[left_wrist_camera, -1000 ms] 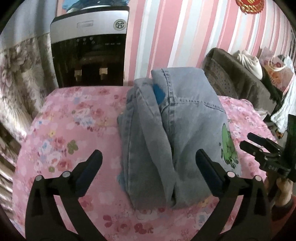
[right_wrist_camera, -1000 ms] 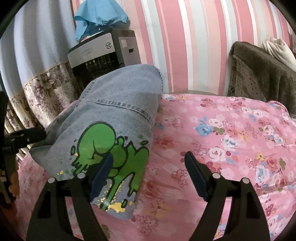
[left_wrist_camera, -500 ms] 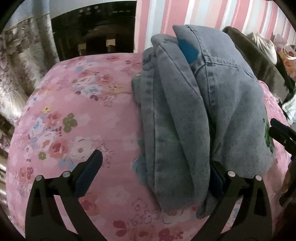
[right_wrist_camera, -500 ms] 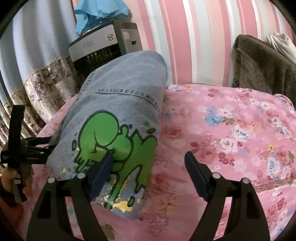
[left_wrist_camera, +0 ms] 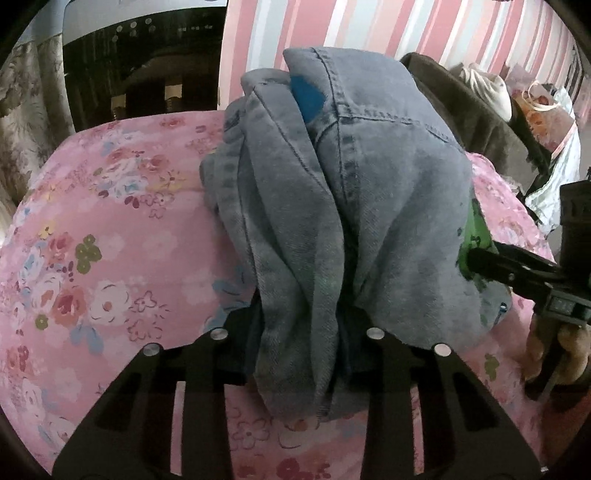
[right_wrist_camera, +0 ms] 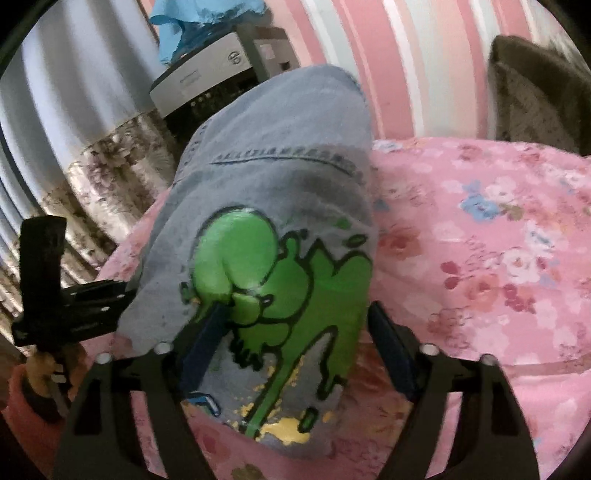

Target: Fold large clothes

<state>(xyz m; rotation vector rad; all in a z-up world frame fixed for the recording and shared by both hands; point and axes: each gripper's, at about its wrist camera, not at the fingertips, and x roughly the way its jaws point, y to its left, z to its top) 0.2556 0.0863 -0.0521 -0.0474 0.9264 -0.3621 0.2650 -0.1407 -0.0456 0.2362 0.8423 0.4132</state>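
A folded grey-blue denim garment (left_wrist_camera: 388, 192) lies in a bundle on the pink floral bedspread (left_wrist_camera: 110, 221). Its near right end carries a green cartoon print (right_wrist_camera: 288, 273). My left gripper (left_wrist_camera: 303, 321) is closing its jaws, and a thick fold of the denim is squeezed between its pads at the bundle's near end. My right gripper (right_wrist_camera: 295, 314) straddles the printed end with its jaws wide and closing; its left finger (right_wrist_camera: 207, 336) lies on the print, while its right finger (right_wrist_camera: 388, 350) stands beside the denim's edge. Each gripper also shows in the other's view: right gripper (left_wrist_camera: 480, 258), left gripper (right_wrist_camera: 118, 295).
A black and silver water dispenser (left_wrist_camera: 147, 66) stands behind the bed at the left, topped by a blue cloth (right_wrist_camera: 207, 22). A floral curtain (right_wrist_camera: 122, 166) hangs beside it. A brown seat (left_wrist_camera: 472, 122) with bags is at the right, against a pink striped wall (right_wrist_camera: 406, 55).
My left gripper came down over the bundle's near end and closed from wide open onto a denim fold. My right gripper moved in over the printed end and narrowed slightly.
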